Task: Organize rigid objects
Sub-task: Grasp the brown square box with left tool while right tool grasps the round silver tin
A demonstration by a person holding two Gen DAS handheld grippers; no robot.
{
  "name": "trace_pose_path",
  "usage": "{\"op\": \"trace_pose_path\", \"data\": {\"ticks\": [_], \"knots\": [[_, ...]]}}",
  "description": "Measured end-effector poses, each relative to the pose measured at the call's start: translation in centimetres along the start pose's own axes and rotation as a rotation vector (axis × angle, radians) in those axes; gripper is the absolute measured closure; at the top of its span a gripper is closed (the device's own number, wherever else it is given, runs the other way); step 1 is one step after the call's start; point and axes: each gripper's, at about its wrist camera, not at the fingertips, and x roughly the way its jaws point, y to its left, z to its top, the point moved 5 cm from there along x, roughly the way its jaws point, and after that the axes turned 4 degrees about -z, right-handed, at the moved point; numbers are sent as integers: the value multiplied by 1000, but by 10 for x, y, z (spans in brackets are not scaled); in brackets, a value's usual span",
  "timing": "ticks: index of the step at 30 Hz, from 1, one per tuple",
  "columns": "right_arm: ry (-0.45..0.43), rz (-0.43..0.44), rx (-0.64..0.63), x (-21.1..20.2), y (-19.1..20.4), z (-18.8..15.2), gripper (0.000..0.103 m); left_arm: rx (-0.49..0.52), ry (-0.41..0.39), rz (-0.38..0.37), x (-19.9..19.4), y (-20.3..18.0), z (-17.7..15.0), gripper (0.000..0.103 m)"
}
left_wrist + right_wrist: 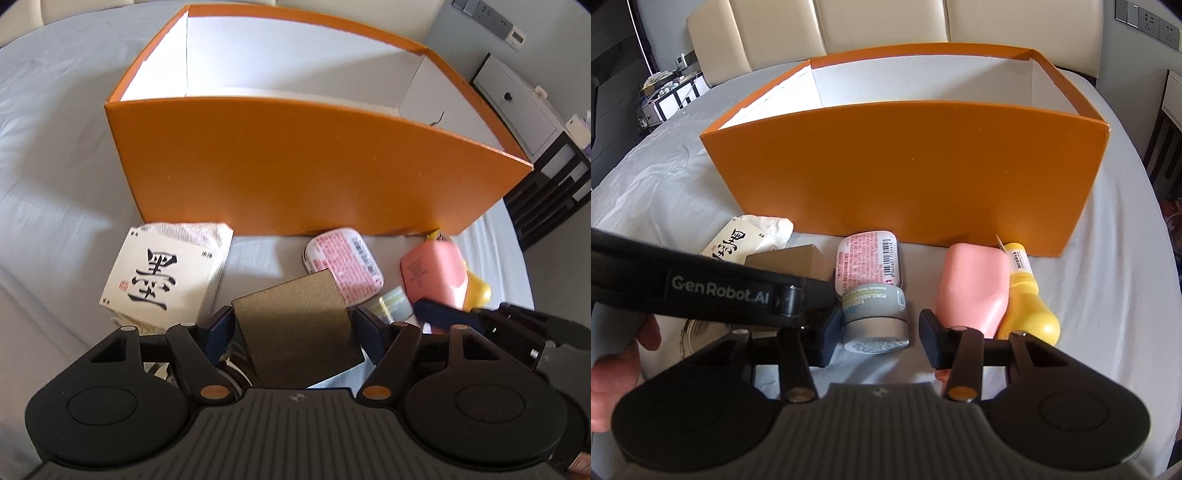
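A large orange box (295,170), open-topped with a white inside, stands on the grey bedsheet; it also shows in the right wrist view (905,173). My left gripper (295,328) is shut on a brown-gold box (295,325), held tilted in front of the orange box. My right gripper (879,336) is open, its fingers on either side of a grey jar (875,317) lying on its side; the left finger touches it. A pink tin (870,258), a pink case (971,284) and a yellow bottle (1027,306) lie in front of the box.
A white card with black calligraphy (162,277) lies on a white cloth (768,225) to the left. A round glass object (698,332) sits under the left gripper arm. Dark shelves (550,192) and a white cabinet (517,99) stand beside the bed.
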Motion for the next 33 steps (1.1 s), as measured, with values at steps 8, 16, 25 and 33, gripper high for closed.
{"op": "trace_pose_path", "data": {"ticks": [8,16,25,33], "knots": [[3,-5,-29,2,4,-2,57,-39,27,-2,9,2,-1,23],[4,2,-41,3,6,-2,63,-7,2,22,9,-3,-2,26],[-64,6,-61,-14,7,-1,64,-19,-54,-2,-11,-2,-4,29],[-125,-10,-81,-35,7,2,64,-26,-123,-22,-40,-1,-5,29]]}}
